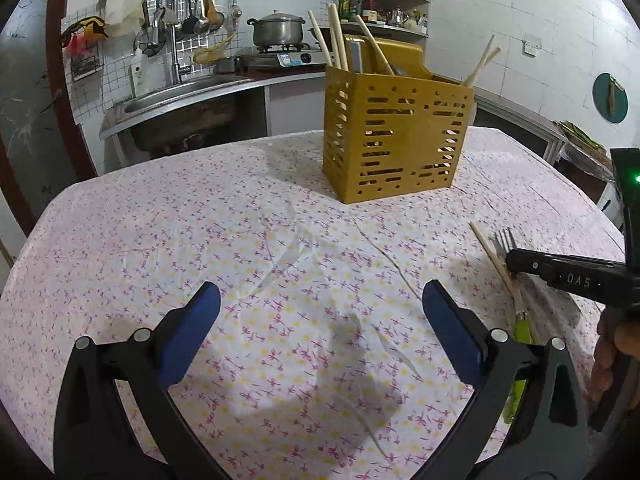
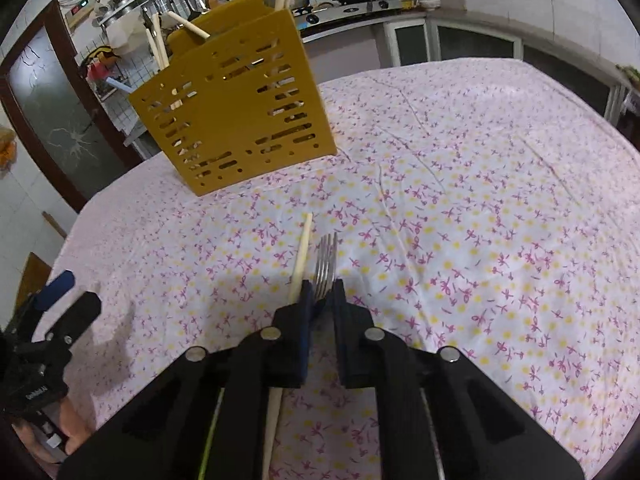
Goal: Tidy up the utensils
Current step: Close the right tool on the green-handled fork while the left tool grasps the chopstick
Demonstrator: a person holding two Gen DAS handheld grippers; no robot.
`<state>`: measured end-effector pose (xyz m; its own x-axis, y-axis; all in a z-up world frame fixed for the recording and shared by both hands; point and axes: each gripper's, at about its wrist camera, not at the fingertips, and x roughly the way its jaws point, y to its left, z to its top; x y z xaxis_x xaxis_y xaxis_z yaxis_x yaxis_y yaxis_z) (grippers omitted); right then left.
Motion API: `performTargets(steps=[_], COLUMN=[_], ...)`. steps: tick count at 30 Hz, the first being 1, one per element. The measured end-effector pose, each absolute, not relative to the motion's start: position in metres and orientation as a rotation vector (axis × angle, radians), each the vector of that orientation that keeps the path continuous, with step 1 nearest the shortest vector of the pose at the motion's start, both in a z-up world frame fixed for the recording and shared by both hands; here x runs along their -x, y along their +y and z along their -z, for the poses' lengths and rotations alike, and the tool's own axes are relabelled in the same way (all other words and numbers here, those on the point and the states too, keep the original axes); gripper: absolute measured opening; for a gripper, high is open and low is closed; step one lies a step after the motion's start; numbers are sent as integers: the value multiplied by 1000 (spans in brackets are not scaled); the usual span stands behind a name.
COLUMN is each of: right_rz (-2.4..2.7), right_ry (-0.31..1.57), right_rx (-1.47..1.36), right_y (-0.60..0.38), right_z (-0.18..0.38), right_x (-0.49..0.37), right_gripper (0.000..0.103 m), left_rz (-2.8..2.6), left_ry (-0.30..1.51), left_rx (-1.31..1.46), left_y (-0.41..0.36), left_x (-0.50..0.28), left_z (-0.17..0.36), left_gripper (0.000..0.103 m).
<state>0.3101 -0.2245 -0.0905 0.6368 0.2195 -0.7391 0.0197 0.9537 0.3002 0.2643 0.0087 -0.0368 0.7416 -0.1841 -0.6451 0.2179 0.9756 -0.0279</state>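
Right gripper (image 2: 320, 292) jaws pinched on the fork (image 2: 326, 260) neck, apparently low over the cloth, well short of the yellow utensil caddy (image 2: 236, 104); the chopstick (image 2: 301, 256) touching its left finger could drag along; left gripper (image 1: 320, 320) wide open, empty.

Metal fork (image 2: 326, 266) w/ green handle lying flat beside a wooden chopstick (image 2: 301, 261); slotted yellow holder (image 2: 236, 116) standing upright w/ chopsticks sticking out.
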Motion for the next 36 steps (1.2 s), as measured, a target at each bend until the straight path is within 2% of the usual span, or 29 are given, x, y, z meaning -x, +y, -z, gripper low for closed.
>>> performTargets(steps=[12,28,34,36], right_rz=[-182,-204,-183,-170], right_ry=[863,870,871,864], right_rx=[-279,-359,-324,-319], right_y=[-239,-335,-349,-351], right_z=[80,77,78,78], right_x=[-314,-310,-311,-310], right_gripper=[4,2,2,2], left_rz=[244,362,380,385], left_ry=[783,910,940,956], left_rx=[24,92,88,85], left_y=[-9,-108,-132,-140], left_x=[-271,-285,-290,-294], left_z=[34,35,38,40], left_gripper=[98,97,90,79])
